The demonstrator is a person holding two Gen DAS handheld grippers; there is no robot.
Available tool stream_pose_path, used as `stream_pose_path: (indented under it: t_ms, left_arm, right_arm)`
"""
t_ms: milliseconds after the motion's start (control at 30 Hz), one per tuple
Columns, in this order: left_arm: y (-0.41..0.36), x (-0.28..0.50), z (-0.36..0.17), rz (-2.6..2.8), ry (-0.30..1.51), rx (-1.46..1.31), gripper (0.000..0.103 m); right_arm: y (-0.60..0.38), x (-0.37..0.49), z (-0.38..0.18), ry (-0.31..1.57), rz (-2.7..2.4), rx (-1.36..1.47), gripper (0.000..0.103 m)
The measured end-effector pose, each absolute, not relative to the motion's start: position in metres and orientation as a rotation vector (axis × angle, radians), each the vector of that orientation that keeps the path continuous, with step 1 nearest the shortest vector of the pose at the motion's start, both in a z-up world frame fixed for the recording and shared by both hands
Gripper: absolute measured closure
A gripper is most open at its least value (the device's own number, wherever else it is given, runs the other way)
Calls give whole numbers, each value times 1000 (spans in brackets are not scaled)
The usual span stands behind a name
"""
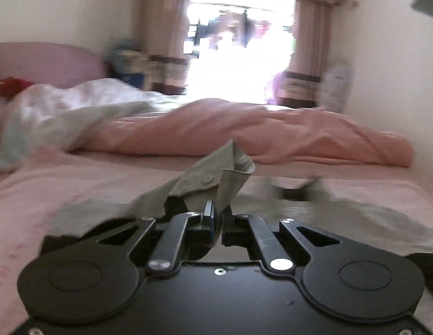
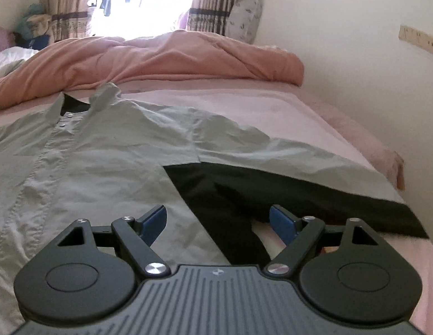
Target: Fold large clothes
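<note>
Shirt [image 2: 104,150] — crinkled grey-green cotton, black panels; left gripper [image 1: 213,217] jaws pinch it, right gripper [image 2: 216,223] jaws spread.

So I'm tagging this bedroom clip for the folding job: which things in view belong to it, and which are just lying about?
Part of the job:
- grey-green shirt with black panels, spread on the bed
- left gripper, shut on a fold of the shirt
- right gripper, open over the shirt's black sleeve

Just lying about:
- pink duvet
- white bedding
- curtains
- patterned pillow
</note>
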State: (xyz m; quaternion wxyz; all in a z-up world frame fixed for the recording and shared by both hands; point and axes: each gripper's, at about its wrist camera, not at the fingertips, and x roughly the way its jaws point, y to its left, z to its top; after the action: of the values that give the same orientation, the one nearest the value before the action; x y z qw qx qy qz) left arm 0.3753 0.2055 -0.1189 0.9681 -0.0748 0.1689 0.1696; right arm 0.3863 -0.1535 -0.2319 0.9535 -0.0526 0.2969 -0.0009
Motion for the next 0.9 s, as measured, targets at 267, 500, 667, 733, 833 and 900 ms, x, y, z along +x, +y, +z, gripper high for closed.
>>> stream_pose_path:
  t_ms: [267,500,667,733,833,900]
  left_arm:
    - [101,412,-126,135,364,-162,101]
    - [23,429,-136,-74,345,-133,101]
    - [-21,463,-154,-151,403,-150,101]
    - [-26,465,-171,-164,452,-153,101]
    - [-35,475,-203,-176,523,-133,101]
    - [-37,484,-227,-193,581,-135,98]
  right_arm:
    - [-200,412,-235,660,-34,54,5]
    - [-228,421,-236,655,-125,75,5]
    - [-244,425,-237,657,-140,121,5]
    - [-246,429,-241,677,-149,126,5]
    - [-246,435,-246,702,-155,117,5]
    - [-246,435,-246,704,-155,112,5]
